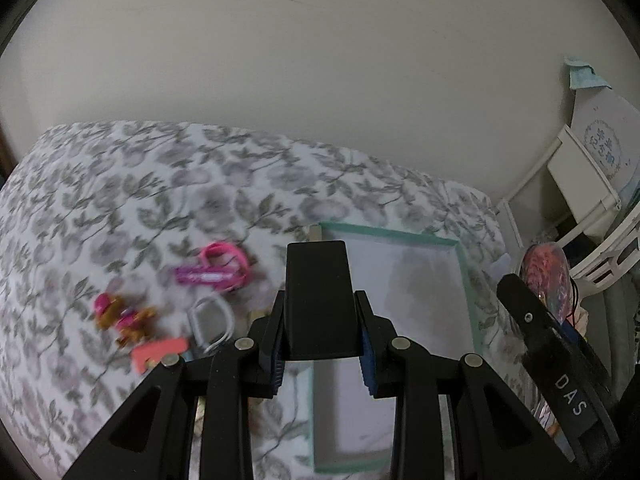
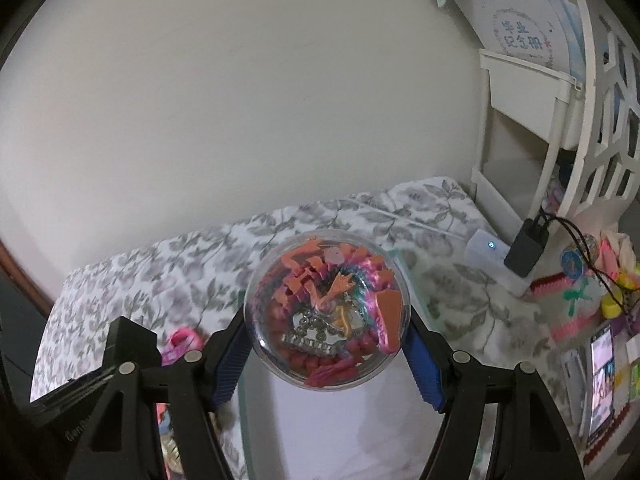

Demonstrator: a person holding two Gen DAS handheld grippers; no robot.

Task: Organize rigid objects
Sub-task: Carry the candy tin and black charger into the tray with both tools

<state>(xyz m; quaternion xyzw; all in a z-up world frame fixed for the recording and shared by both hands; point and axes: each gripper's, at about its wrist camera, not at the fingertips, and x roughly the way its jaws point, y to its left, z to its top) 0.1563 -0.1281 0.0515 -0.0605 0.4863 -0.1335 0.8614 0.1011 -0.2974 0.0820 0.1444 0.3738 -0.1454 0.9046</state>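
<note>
My left gripper (image 1: 322, 364) is shut on a black rectangular box (image 1: 320, 300), which it holds above the near left corner of a shallow teal-rimmed tray (image 1: 466, 280) lying on the floral bedspread. My right gripper (image 2: 328, 364) is shut on a clear plastic ball (image 2: 326, 314) packed with orange and pink toy parts. The ball hangs over the same tray (image 2: 320, 432). The ball (image 1: 546, 276) and right gripper also show at the right edge of the left wrist view. The black box (image 2: 128, 348) appears at the left of the right wrist view.
On the bedspread left of the tray lie pink scissors (image 1: 218, 268), a gold and pink toy (image 1: 124, 318), a white clip (image 1: 210, 320) and a coral comb (image 1: 160, 354). A white shelf unit (image 2: 528, 92) stands right. A phone (image 2: 602, 376) and colourful trinkets lie at the far right.
</note>
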